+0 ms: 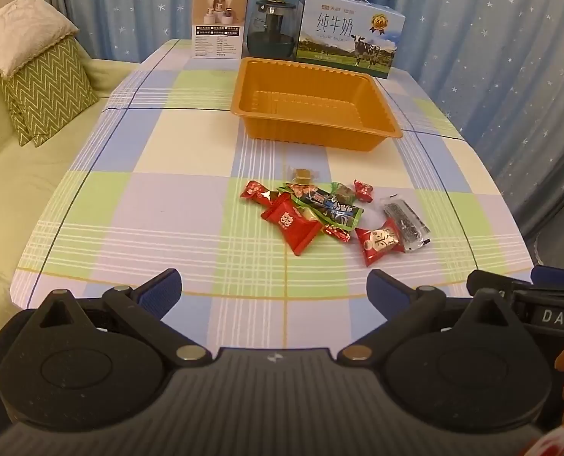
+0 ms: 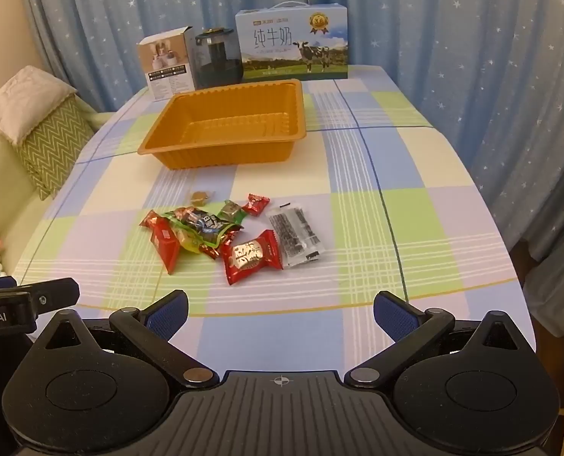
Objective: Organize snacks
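A pile of wrapped snacks [image 1: 321,209] lies on the checked tablecloth: red candy packs [image 1: 293,224], a green packet [image 1: 329,205], a clear packet of dark snack [image 1: 405,224]. The pile also shows in the right wrist view [image 2: 221,235]. An empty orange tray [image 1: 358,91] stands behind the pile, also in the right wrist view [image 2: 167,144]. My left gripper [image 1: 274,290] is open and empty, near the front edge of the table. My right gripper [image 2: 280,315] is open and empty, also short of the pile.
A milk carton box [image 1: 348,34], a dark glass pot [image 1: 270,30] and a small white box [image 1: 219,22] stand at the table's far edge. A sofa with a green cushion [image 1: 42,87] is to the left. Blue curtains hang behind.
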`<state>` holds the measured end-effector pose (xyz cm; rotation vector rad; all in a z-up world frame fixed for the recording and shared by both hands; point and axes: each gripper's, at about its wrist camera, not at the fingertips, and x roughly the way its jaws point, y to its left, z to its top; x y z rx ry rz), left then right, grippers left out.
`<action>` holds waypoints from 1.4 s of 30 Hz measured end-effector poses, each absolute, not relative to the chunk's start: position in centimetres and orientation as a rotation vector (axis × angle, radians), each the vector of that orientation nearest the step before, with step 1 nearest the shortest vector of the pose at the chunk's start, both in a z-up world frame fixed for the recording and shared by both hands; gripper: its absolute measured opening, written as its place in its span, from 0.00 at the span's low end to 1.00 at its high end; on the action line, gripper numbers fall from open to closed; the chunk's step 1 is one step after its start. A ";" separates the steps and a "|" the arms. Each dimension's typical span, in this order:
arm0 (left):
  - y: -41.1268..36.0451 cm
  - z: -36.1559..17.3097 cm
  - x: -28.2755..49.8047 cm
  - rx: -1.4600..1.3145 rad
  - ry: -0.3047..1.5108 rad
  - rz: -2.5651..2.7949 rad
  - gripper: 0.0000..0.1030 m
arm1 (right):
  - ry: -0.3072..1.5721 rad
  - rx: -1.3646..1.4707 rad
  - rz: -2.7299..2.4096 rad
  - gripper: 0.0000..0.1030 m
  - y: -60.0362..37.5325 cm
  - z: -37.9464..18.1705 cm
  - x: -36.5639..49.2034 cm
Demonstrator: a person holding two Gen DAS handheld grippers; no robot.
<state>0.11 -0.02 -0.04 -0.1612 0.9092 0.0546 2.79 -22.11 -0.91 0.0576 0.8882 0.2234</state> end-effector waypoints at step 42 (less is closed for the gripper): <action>-0.6 0.7 0.1 -0.140 0.885 0.042 1.00 | 0.886 0.047 0.215 1.00 -22.2 -0.5 3.0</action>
